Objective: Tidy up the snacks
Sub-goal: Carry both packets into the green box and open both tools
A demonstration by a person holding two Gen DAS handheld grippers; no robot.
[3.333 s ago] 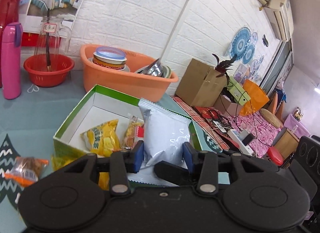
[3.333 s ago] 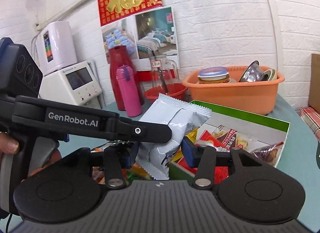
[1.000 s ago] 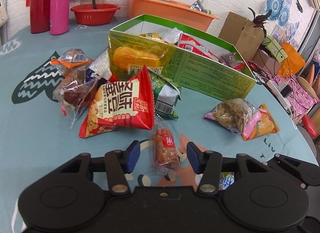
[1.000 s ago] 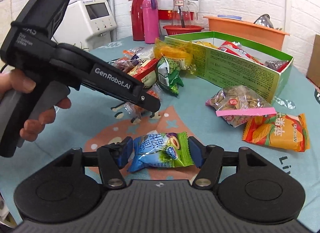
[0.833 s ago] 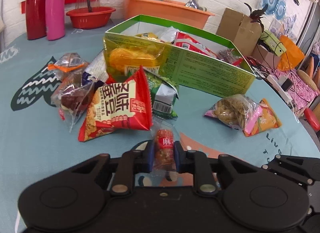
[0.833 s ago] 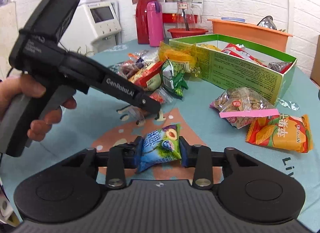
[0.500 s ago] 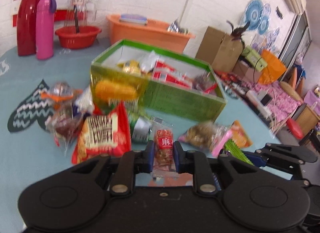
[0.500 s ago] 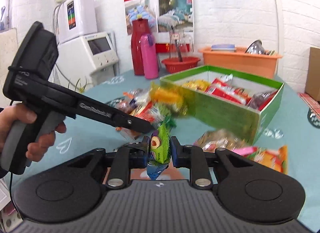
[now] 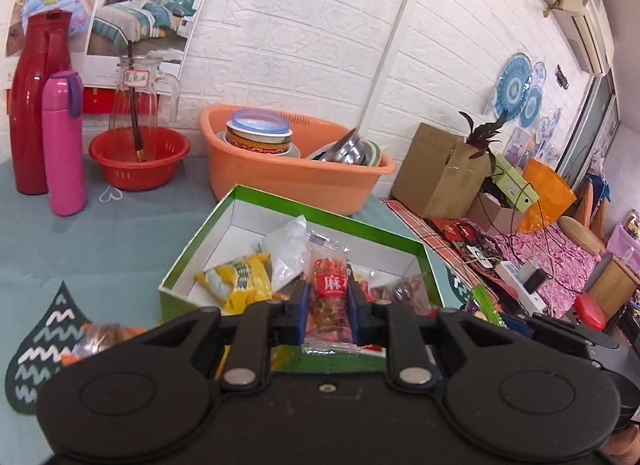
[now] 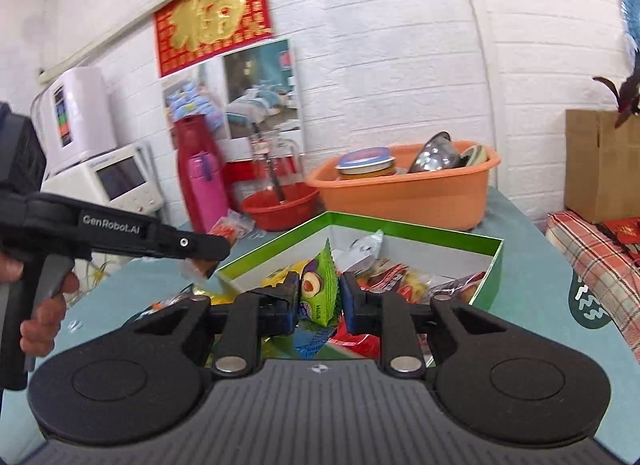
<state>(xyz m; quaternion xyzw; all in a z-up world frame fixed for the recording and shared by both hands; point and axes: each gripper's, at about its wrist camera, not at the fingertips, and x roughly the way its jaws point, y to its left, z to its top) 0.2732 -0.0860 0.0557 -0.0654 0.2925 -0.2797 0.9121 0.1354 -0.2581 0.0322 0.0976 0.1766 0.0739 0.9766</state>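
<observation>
While both grippers pinch sachets upright, left gripper point(image 9: 327, 307) on red sachet point(image 9: 329, 297), right gripper point(image 10: 319, 303) on green sachet point(image 10: 318, 289), the green box point(image 9: 304, 359) lies just below-ahead.

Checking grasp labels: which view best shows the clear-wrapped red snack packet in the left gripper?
The left wrist view: the clear-wrapped red snack packet sits centred, pinched in the left gripper. The right wrist view shows the packet small, partly hidden by that gripper.

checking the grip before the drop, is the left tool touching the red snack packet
Touching. In the left wrist view both pads of the left tool press against the sides of the red snack packet, held above the green box.
</observation>
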